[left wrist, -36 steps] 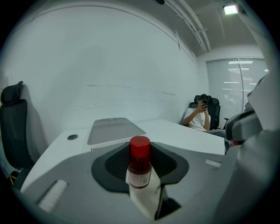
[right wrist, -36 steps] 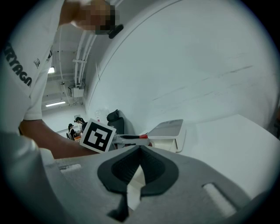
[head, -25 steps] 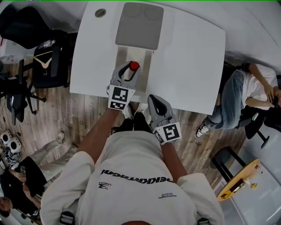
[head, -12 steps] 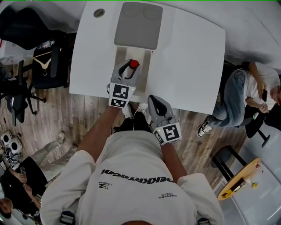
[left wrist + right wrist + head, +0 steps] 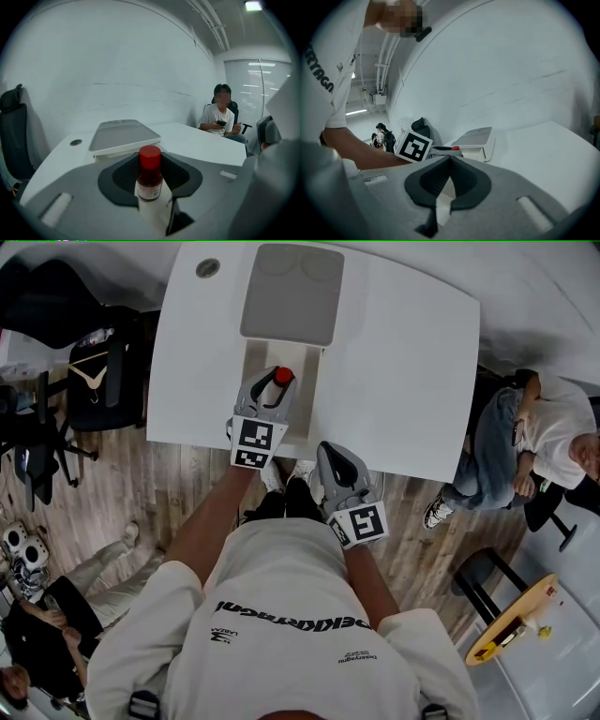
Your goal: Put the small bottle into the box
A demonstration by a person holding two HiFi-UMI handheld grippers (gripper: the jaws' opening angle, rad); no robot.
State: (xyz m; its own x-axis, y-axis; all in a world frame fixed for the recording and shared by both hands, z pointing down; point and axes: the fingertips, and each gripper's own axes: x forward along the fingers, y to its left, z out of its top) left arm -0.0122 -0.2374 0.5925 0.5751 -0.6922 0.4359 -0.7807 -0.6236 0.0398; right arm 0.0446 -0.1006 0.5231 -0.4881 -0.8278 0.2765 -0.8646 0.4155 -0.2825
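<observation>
A small bottle [image 5: 281,377] with a red cap and a dark body stands upright between the pads of my left gripper [image 5: 269,390], which is shut on it. In the left gripper view the bottle [image 5: 150,174] fills the centre, with the gripper [image 5: 150,185] closed round its lower body. It hangs over the open white box [image 5: 256,357], whose grey-lined lid [image 5: 292,293] lies flipped back beyond it. The same lid [image 5: 123,136] shows just behind the bottle. My right gripper [image 5: 333,454] hovers at the table's near edge, shut and empty [image 5: 449,160].
The box sits on a white table [image 5: 403,362] that has a round cable hole [image 5: 207,268] at its far left corner. Black office chairs [image 5: 103,371] stand to the left. A person [image 5: 525,432] sits to the right of the table.
My left gripper has crept slightly farther over the box with the bottle in it. The right gripper has stayed put. The seated person at the right shifted.
</observation>
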